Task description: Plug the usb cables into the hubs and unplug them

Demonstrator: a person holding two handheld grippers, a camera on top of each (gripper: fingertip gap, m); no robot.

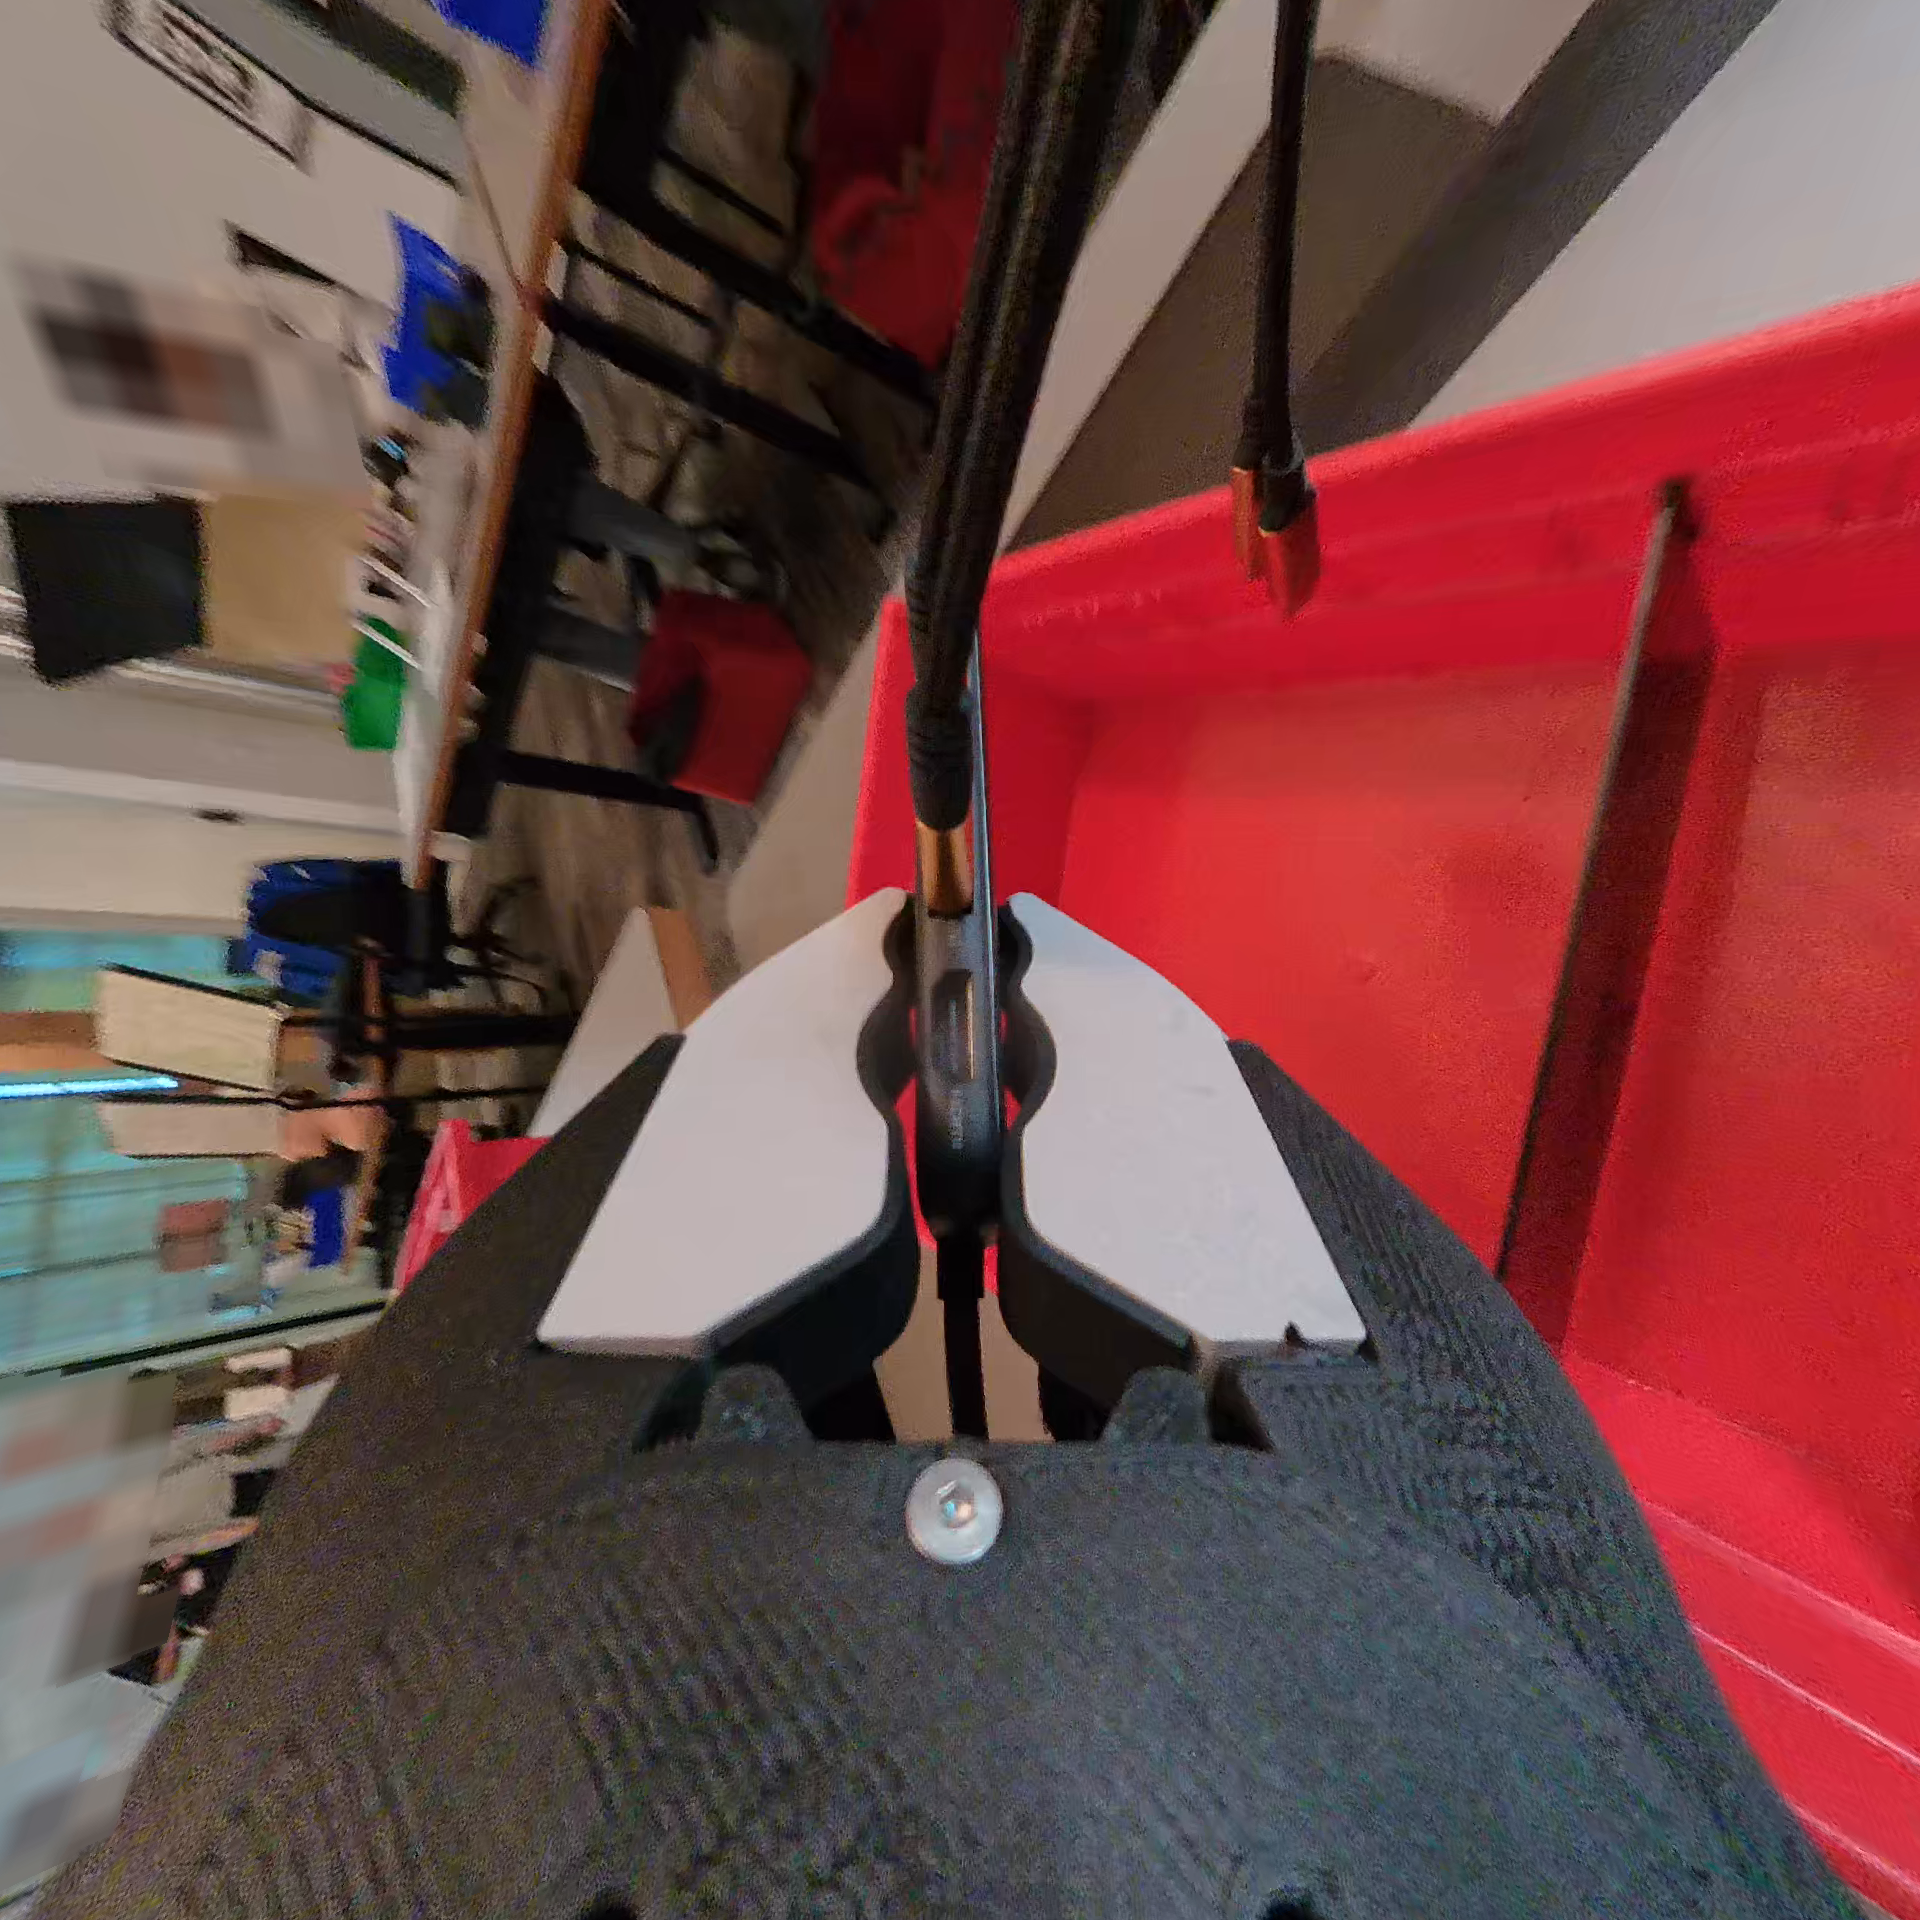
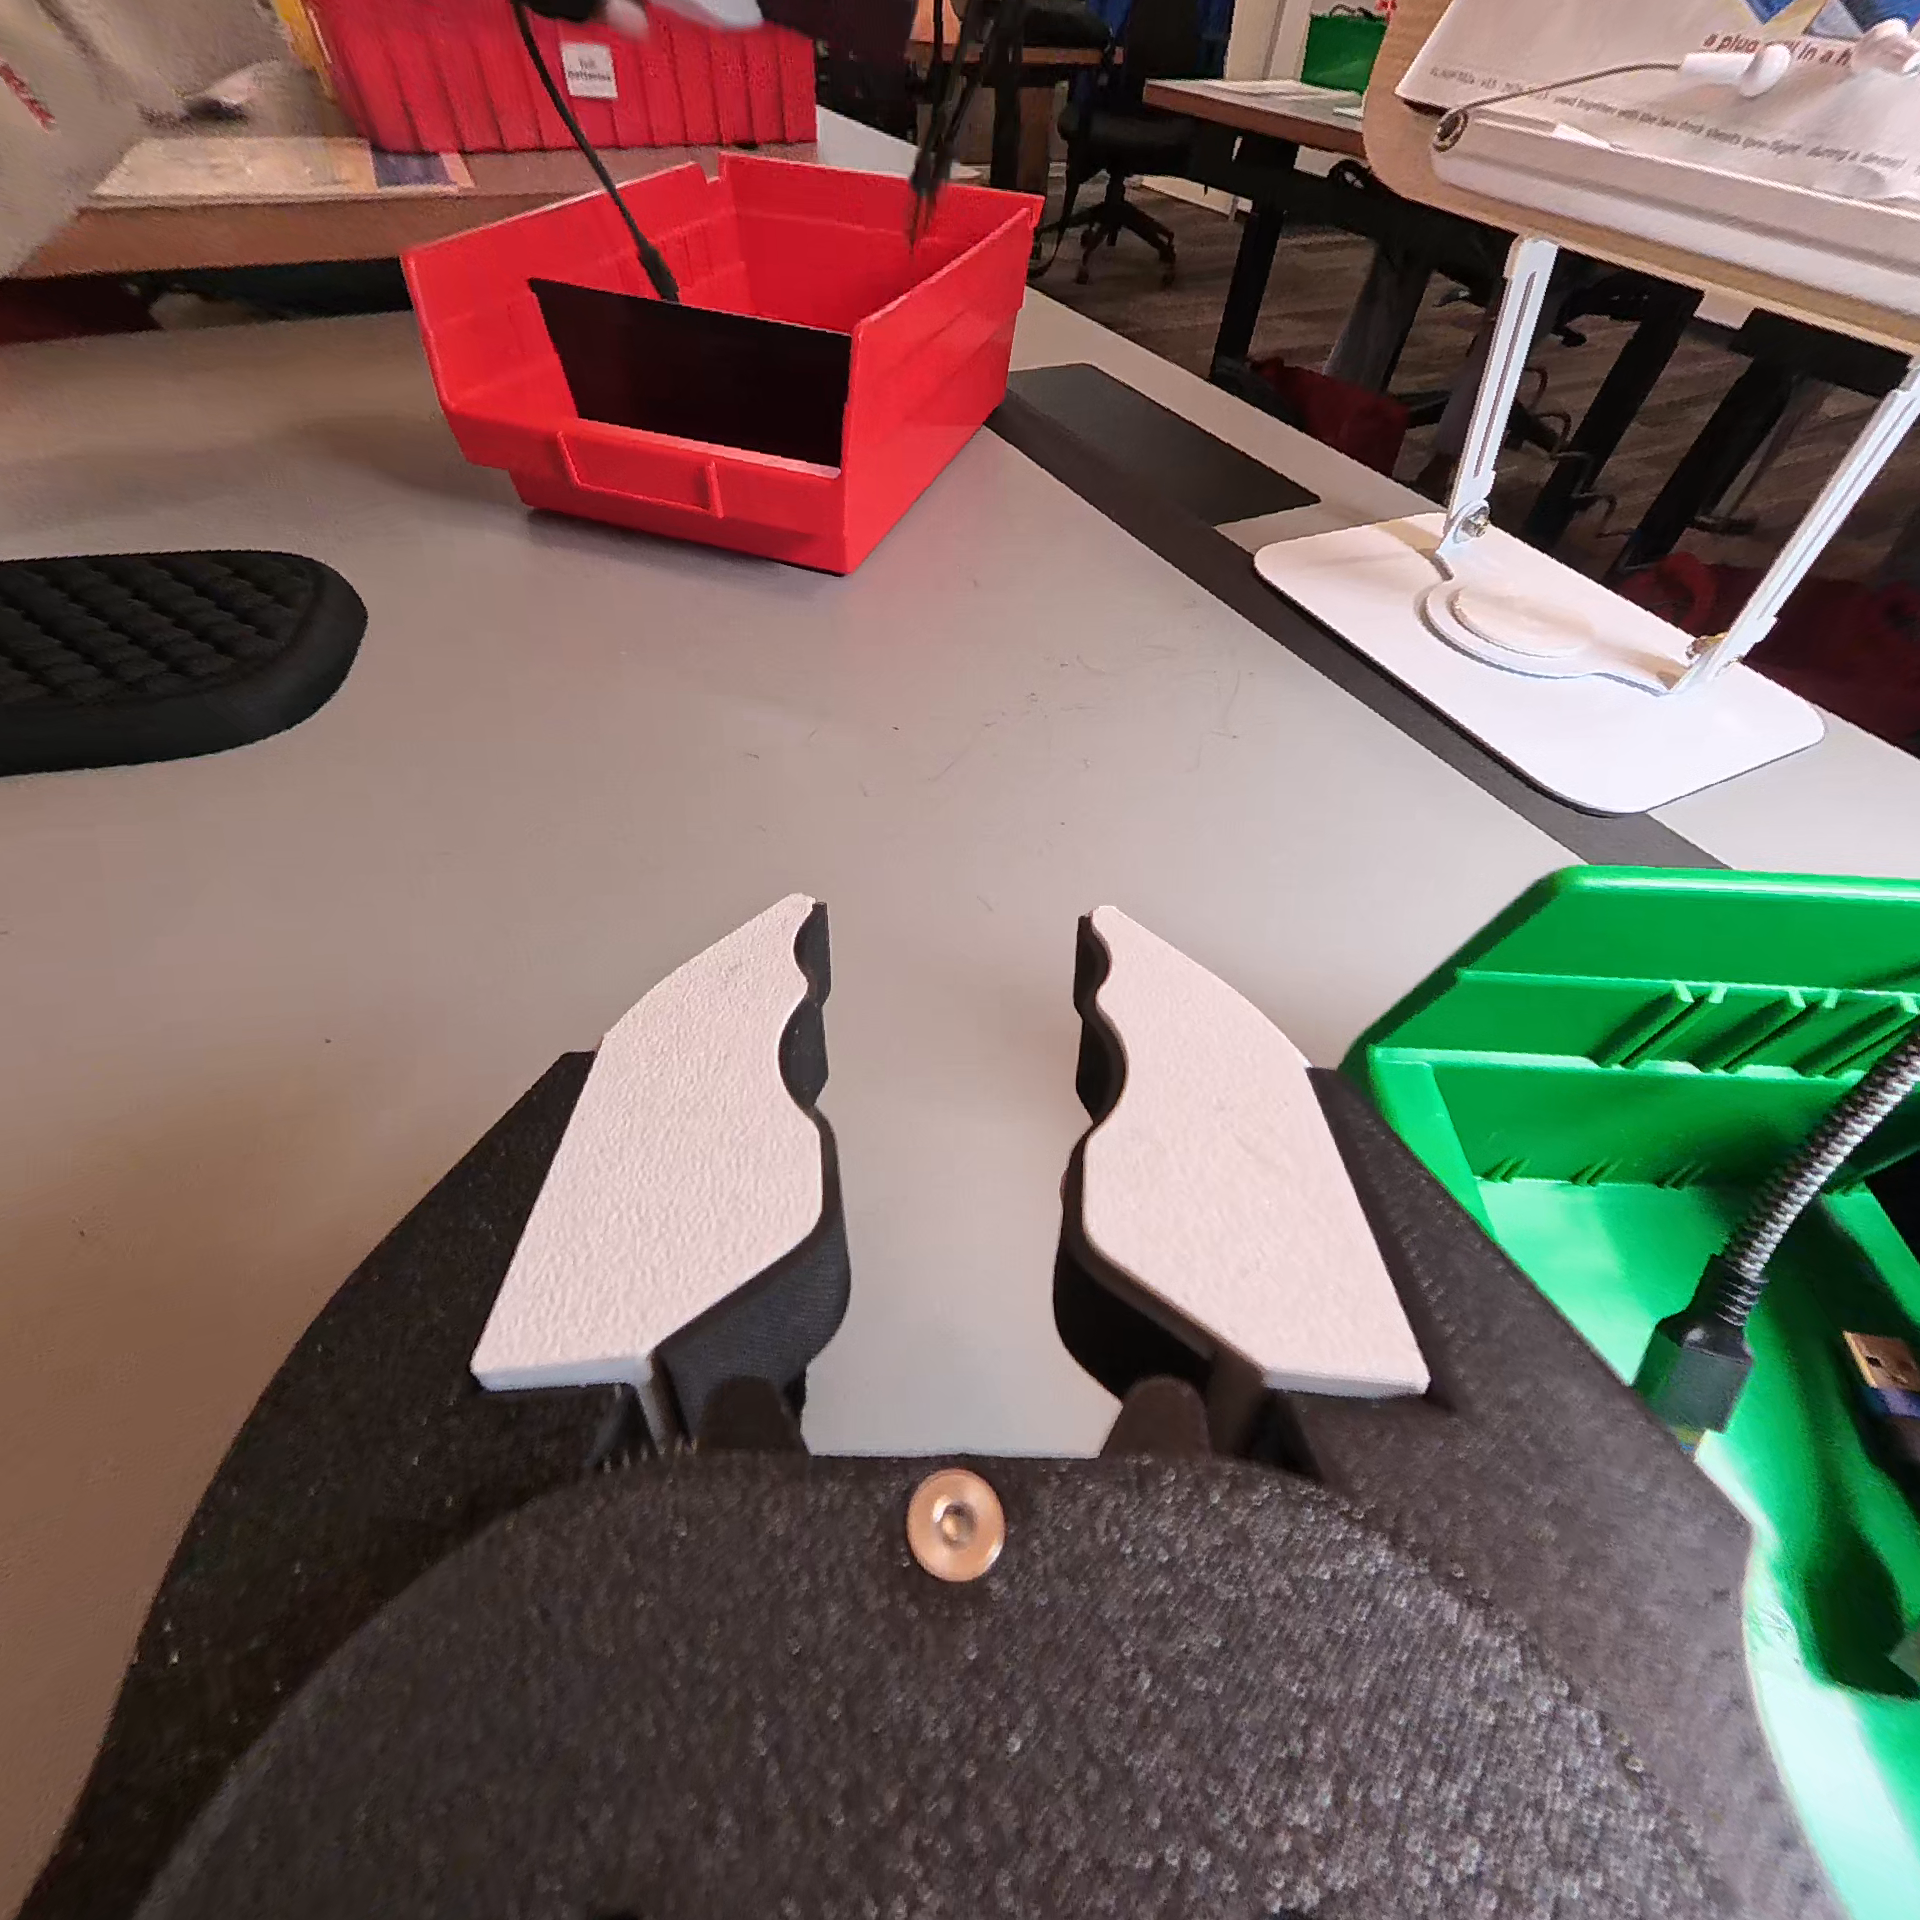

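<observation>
Red bin [image 1: 1455, 935]: it fills the right of your left wrist view; in your right wrist view it stands well ahead on the grey table [image 2: 623, 831]
Left gripper [image 1: 956, 935]: your jaws are clenched on a slim dark hub [image 1: 951, 1049] — held edge-on above the bin
Cables: a black braided cable [image 1: 940, 665] runs from the hub's far end; a loose copper-tipped plug [image 1: 1276, 530] hangs nearby
Right gripper [image 2: 953, 925]: your jaws are released, holding nothing
Green bin [image 2: 1621, 1143]: just right of it — holds another braided cable [image 2: 1787, 1195]
</observation>
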